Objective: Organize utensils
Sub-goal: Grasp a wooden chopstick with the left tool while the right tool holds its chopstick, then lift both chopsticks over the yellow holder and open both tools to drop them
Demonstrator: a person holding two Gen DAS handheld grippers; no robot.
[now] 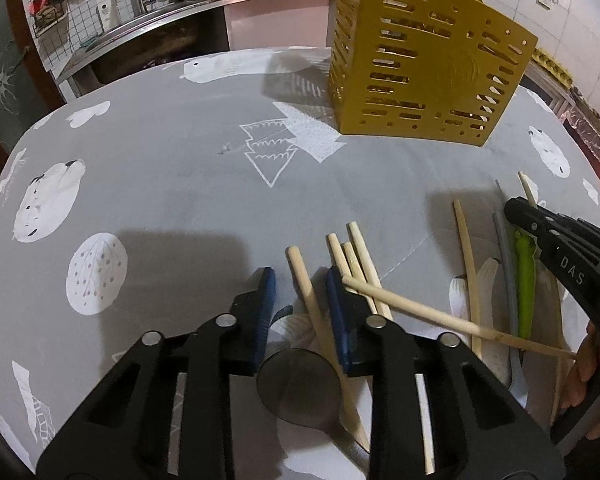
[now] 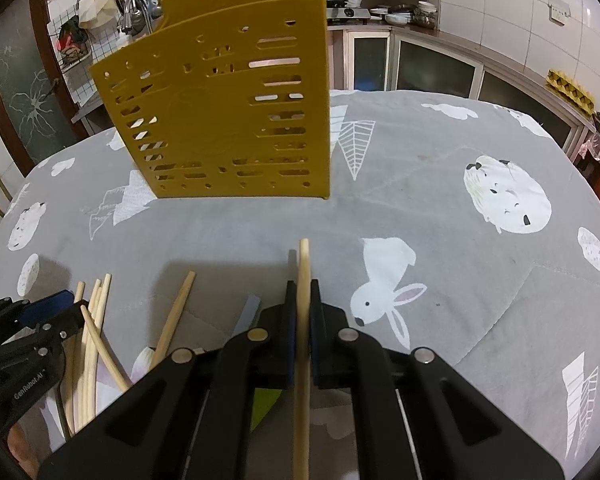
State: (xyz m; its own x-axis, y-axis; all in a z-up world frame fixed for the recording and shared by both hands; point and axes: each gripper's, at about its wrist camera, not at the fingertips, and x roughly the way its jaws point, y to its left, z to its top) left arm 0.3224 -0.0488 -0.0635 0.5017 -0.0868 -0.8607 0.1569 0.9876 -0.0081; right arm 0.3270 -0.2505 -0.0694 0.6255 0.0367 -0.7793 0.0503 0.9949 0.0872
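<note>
**Chopsticks picked up, holder waiting**

The right gripper (image 2: 300, 280) was closed on 1 pale chopstick (image 2: 303, 264), which stood upright between the pads. The left gripper (image 1: 300, 280) was partly open, with a wooden chopstick (image 1: 306, 292) lying between its jaws; I cannot tell if the pads pressed it. More chopsticks (image 1: 358, 256) lay loose on the grey cloth of the counter (image 1: 160, 184), near a green utensil (image 1: 525, 280). The step in hand seemed to be the pick-up. Next, the held stick probably must be carried to the yellow holder (image 2: 228, 112) (well apart, further back) and dropped in from above. The holder's opening was not visible, and the utensils' lower ends were hidden by the grippers.
</note>
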